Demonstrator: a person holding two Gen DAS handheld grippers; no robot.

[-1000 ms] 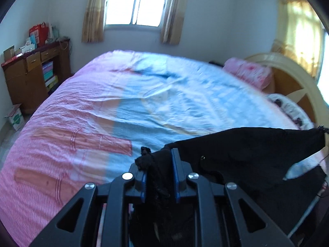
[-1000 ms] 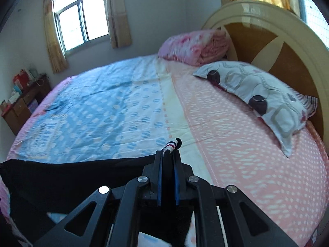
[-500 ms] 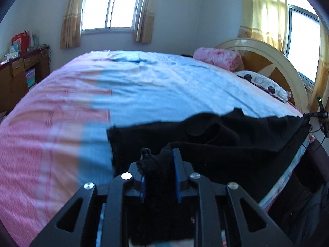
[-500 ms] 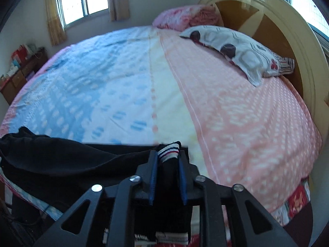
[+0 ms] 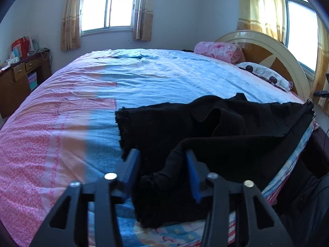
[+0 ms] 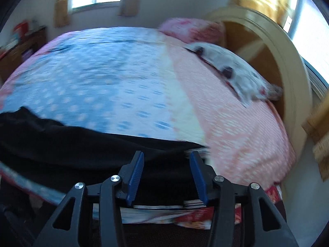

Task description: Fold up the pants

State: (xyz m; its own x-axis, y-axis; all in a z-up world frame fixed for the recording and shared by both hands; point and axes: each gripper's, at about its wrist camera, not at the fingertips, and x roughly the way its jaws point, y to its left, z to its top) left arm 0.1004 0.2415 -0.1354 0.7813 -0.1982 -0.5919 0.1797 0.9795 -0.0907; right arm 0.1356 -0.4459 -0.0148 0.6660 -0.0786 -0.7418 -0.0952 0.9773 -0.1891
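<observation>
The black pants (image 5: 205, 131) lie rumpled along the near edge of the bed (image 5: 144, 82), one leg end to the left, folds in the middle. My left gripper (image 5: 162, 156) is open, its blue pads either side of a bunched leg end that lies loose between them. In the right wrist view the pants (image 6: 72, 144) stretch left along the bed edge, the striped waistband end near the fingers. My right gripper (image 6: 166, 160) is open above that end, holding nothing. The right view is motion-blurred.
The bed has a pink and blue sheet (image 6: 123, 78). A patterned pillow (image 6: 232, 72) and a pink folded blanket (image 5: 218, 49) lie by the curved headboard (image 6: 273, 49). A wooden desk (image 5: 18, 78) stands at the left wall. The bed edge drops off just below both grippers.
Both grippers have opened and let go of the pants, which now lie on the bed. Both have drawn back slightly toward the near edge.
</observation>
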